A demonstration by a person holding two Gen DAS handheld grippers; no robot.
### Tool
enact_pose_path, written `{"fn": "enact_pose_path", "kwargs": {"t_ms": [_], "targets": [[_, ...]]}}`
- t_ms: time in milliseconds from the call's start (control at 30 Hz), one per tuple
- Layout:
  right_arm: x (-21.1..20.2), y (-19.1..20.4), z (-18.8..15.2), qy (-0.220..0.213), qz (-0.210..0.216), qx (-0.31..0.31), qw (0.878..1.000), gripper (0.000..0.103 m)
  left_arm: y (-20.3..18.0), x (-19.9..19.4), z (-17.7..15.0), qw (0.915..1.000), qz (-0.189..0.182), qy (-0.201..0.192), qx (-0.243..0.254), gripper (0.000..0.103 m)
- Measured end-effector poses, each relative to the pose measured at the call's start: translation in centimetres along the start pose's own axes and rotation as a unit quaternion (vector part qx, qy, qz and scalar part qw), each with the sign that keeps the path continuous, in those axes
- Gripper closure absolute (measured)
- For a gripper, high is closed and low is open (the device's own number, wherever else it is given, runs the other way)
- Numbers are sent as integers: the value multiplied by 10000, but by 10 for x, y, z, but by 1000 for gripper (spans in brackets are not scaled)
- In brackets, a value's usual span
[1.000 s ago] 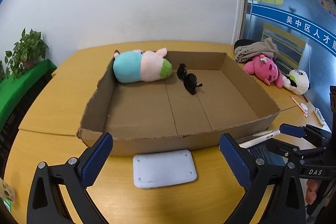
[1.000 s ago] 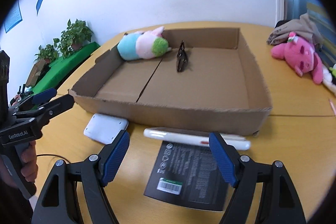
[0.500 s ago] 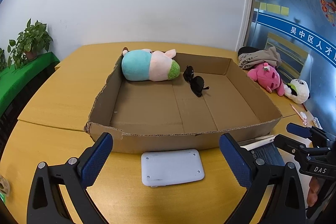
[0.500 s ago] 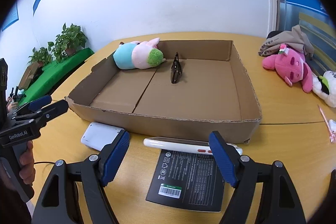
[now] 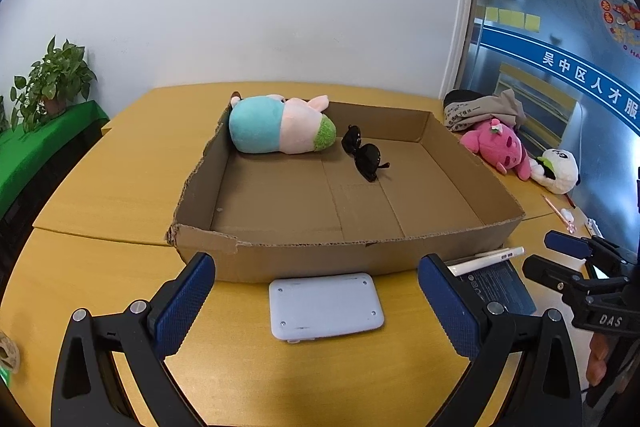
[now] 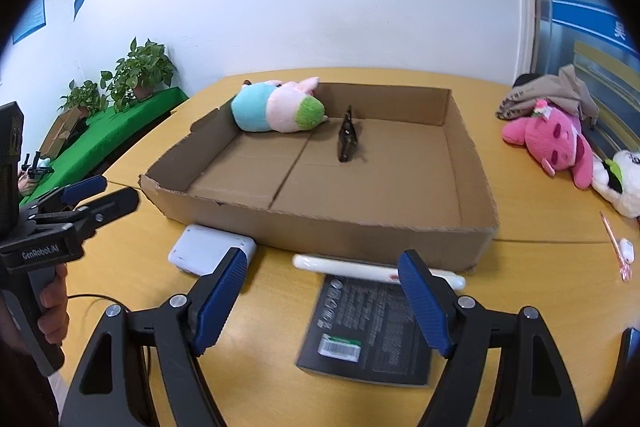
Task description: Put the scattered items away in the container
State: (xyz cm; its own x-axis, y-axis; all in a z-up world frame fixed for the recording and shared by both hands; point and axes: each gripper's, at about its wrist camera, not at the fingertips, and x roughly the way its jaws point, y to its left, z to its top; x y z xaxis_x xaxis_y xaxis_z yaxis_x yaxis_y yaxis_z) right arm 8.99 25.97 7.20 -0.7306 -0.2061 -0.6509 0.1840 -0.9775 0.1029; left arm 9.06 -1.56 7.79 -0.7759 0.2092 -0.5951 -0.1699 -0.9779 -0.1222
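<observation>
Left wrist view. We note the left gripper (image 5: 316, 301) with jaws apart and nothing between the pads. The white flat device (image 5: 325, 305) lies at lower centre of the frame, straight ahead between the two pads, its long axis running left to right across the jaw line; it sits just beside the near wall of the cardboard box (image 5: 304, 259). We judge the left hand nearer to it. The right gripper (image 5: 560, 259) shows at the right edge, jaws parted, empty.

Count in the box: one blue-pink plush (image 5: 280, 129), one pair of sunglasses (image 5: 362, 157). Outside: one pink plush (image 5: 498, 149), one panda plush (image 5: 558, 171).

Right wrist view. The right gripper (image 6: 320, 301) is likewise spread, holding nothing. One black packet (image 6: 368, 331) lies at lower centre between its pads; one white pen-like stick (image 6: 360, 269) lies beyond it along the box wall (image 6: 360, 239), long axis left to right. The white flat device (image 6: 210, 253) sits at left of centre. One pink pen (image 6: 614, 241) at right edge. The left gripper (image 6: 102, 193) appears at left.
</observation>
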Motion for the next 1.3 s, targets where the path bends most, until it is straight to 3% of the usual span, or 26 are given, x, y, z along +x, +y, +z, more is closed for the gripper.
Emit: {"fn": "enact_pose_path", "kwargs": {"t_ms": [133, 267, 467, 600, 800, 900, 1033, 1200, 1267, 1300], "targets": [[4, -27, -18, 291, -9, 288, 9992, 25, -4, 11, -8, 9992, -255, 300, -54, 0], [16, -38, -42, 710, 351, 490, 9957, 25, -21, 31, -19, 9954, -642, 710, -100, 0], [25, -35, -56, 822, 431, 380, 9950, 24, -60, 68, -29, 9803, -1465, 1321, -95, 0], [25, -45, -55, 801, 442, 463, 9947, 25, -86, 94, -31, 9731, -1645, 1609, 96, 1], [24, -79, -37, 671, 177, 446, 9966, 25, -99, 110, -16, 9753, -1590, 1525, 132, 1], [34, -105, -24, 708, 362, 801, 9936, 25, -97, 125, -7, 9729, -1638, 1631, -55, 3], [59, -128, -23, 872, 1152, 1502, 9780, 25, -99, 143, -5, 9694, -1587, 1860, -215, 11], [89, -142, -23, 954, 1765, 2263, 9532, 25, -104, 155, 2, 9650, -1712, 1940, -425, 20], [97, -143, -21, 1016, 1812, 2372, 9490, 26, -107, 158, 0, 9631, -1758, 2005, -374, 40], [100, -141, -20, 1082, 1769, 2337, 9499, 28, -108, 160, 0, 9615, -1783, 2060, -370, 42]]}}
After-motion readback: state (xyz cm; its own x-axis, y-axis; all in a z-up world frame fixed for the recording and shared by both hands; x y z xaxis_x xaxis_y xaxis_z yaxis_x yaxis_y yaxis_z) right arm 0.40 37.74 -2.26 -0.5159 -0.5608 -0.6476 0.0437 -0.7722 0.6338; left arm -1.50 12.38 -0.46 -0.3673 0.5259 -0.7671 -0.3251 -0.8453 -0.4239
